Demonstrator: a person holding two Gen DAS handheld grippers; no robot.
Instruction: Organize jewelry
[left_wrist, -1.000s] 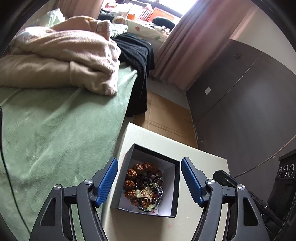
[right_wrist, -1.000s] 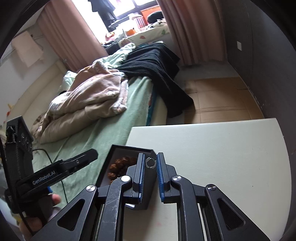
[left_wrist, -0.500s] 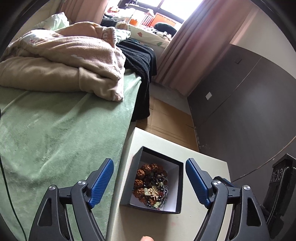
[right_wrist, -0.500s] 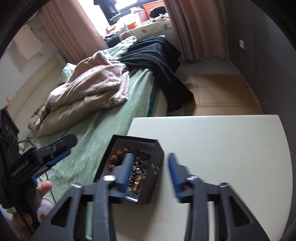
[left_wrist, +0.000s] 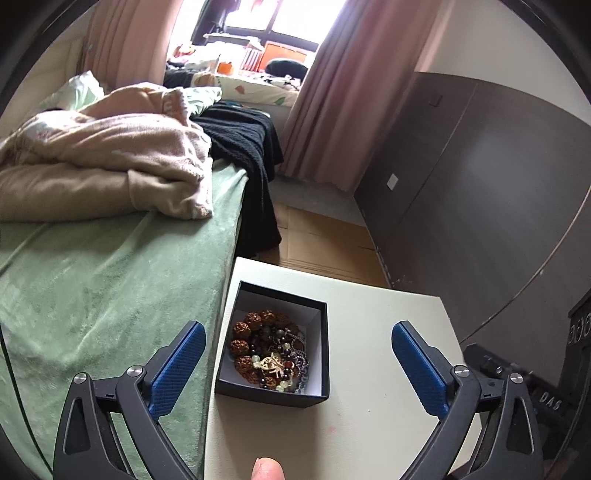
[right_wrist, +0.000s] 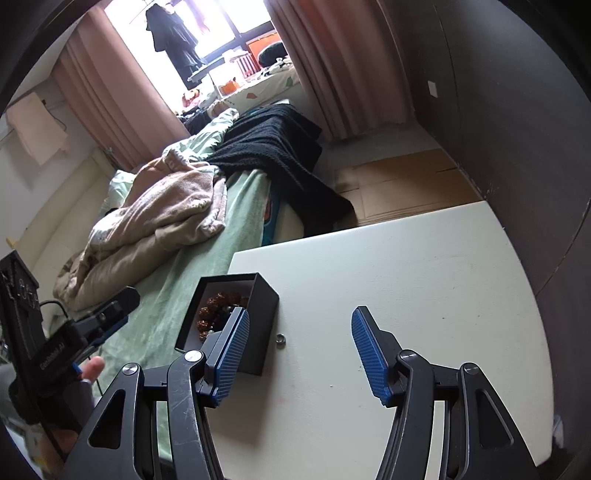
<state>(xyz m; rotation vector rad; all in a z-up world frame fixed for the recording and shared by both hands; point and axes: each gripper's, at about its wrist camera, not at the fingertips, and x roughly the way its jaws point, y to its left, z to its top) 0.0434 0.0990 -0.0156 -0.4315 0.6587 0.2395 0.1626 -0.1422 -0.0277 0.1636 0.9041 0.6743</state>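
bedroom setting: a white table (left_wrist: 369, 406) stands against the side of a bed covered with a green sheet (left_wrist: 103, 277). on the bed lie a crumpled beige blanket (left_wrist: 103, 158) and a black knitted garment (left_wrist: 243, 147) that hangs over the bed's edge. pink curtains (left_wrist: 332, 103) frame a bright window behind the bed, and a dark panelled wall (left_wrist: 480, 203) runs along the right.

task item: a black open box (left_wrist: 325, 354) with a white lining sits on the table near the edge beside the bed. it holds a tangle of jewelry (left_wrist: 269, 350): large brown seed beads, dark beads, pale green beads and a chain. a small metal ring (right_wrist: 281, 339) lies on the table just beside the box's right wall, apart from both grippers.

left gripper (left_wrist: 297, 358): jaws opening, spread wide. seen from its own camera the box lies between the blue pads (left_wrist: 177, 369) but touches neither. a fingertip (left_wrist: 267, 469) shows at the bottom edge of that view.

right gripper (right_wrist: 301, 350): jaws opening, nothing gripped. in the right wrist view the ring appears between the pads, lying on the table, and the left pad overlaps the box. the hand (right_wrist: 85, 373) holding the left gripper shows at the lower left of that view.
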